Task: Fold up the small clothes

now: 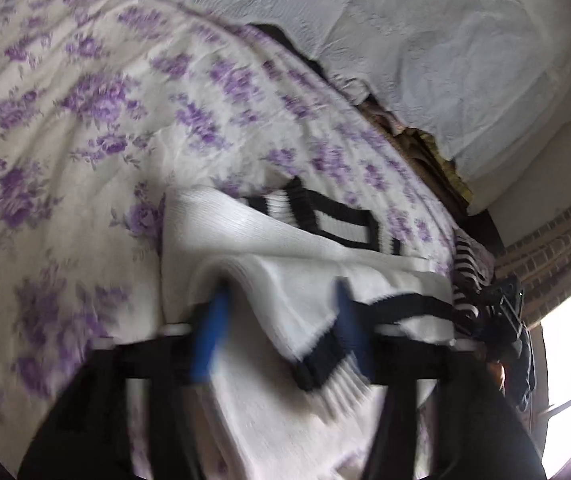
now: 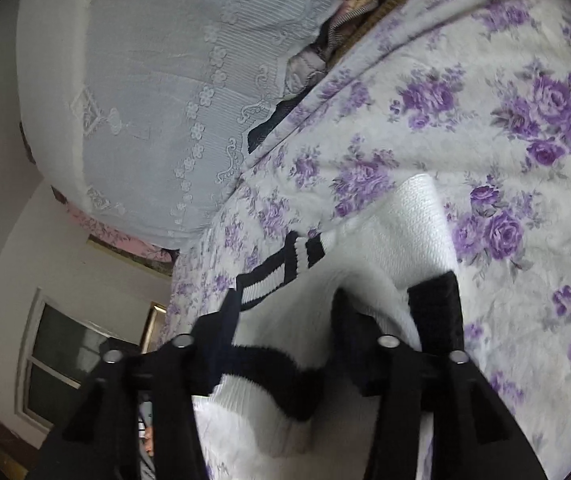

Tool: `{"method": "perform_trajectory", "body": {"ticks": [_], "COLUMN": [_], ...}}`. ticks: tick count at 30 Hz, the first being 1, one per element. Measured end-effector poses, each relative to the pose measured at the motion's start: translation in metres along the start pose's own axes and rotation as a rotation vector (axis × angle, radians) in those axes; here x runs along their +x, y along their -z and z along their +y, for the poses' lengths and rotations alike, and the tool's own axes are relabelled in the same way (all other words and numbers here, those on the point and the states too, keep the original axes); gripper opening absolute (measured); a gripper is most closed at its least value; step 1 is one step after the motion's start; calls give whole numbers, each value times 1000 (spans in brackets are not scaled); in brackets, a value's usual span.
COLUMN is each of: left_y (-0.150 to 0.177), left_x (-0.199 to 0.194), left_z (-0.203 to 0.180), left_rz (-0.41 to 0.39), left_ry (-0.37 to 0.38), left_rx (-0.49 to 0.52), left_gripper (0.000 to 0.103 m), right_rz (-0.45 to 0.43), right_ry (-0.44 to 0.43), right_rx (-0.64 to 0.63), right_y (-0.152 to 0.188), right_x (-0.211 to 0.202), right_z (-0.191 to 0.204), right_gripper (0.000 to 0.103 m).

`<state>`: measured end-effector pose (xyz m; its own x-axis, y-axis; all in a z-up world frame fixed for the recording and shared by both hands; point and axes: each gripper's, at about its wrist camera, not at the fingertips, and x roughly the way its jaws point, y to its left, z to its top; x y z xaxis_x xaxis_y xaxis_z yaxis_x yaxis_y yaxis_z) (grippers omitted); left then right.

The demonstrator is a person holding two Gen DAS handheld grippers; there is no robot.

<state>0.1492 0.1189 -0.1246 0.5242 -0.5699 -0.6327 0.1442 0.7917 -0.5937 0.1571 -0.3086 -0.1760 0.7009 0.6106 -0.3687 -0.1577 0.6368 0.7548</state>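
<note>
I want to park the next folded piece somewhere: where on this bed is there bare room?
Free: the purple-flowered bedspread beyond and beside the white knit garment with black stripes. Crowded: the gap by the pale embroidered pillow, stuffed with dark clothes.

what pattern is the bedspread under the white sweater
Purple roses on white; the bedspread shows best in the right wrist view, beneath the sweater.

The sweater (image 1: 285, 240) is laid on the bedspread (image 1: 85, 120) at lower centre of the frame, and a pillow (image 1: 445, 60) is propped behind it, upper right.
</note>
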Motion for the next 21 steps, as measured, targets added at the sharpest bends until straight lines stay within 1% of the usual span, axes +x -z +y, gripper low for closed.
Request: {"method": "perform_trajectory", "body": {"ticks": [1, 3, 6, 9, 10, 12, 13, 14, 15, 16, 18, 19, 20, 21], "left_y": [3, 11, 24, 31, 33, 33, 33, 31, 26, 20, 0, -11, -26, -36], "left_x": [-3, -8, -7, 4, 9, 18, 21, 24, 25, 26, 22, 20, 17, 18], "left_z": [-6, -13, -19, -25, -27, -29, -30, -30, -30, -29, -26, -24, -22, -18], "left_rz": [1, 22, 70, 110, 121, 141, 146, 147, 145, 138, 94, 57, 2, -32], "left_ry": [5, 30, 66, 61, 55, 37, 35, 32, 27, 28, 64, 75, 64, 40], "left_rx": [13, 29, 34, 52, 58, 68, 71, 72, 71, 68, 40, 23, 1, -23], "left_gripper": [68, 68, 68, 68, 68, 68, 64, 59, 48, 33, 23, 23, 23, 30], "right_rz": [4, 15, 43, 63, 65, 78, 80, 76, 68, 59, -3, -42, -75, -92], "right_ry": [-2, -9, 14, 41, 50, 86, 111, 135, 133, 125, 73, 41, 19, 18], "right_rx": [-8, -12, -22, -57, -72, -111, -127, -144, -154, -156, -107, -58, -4, 24], "right_y": [3, 12, 31, 43, 45, 48, 48, 46, 42, 37, 12, -3, -21, -31], "right_x": [-4, -13, -23, -25, -24, -18, -15, -11, -8, -7, -4, -2, 5, 11], "right_z": [3, 5, 5, 8, 11, 17, 19, 22, 26, 29, 33, 31, 26, 22], "right_gripper": [57, 57, 57, 56, 54, 42, 25, 17, 16, 14, 13, 13, 15, 17]}}
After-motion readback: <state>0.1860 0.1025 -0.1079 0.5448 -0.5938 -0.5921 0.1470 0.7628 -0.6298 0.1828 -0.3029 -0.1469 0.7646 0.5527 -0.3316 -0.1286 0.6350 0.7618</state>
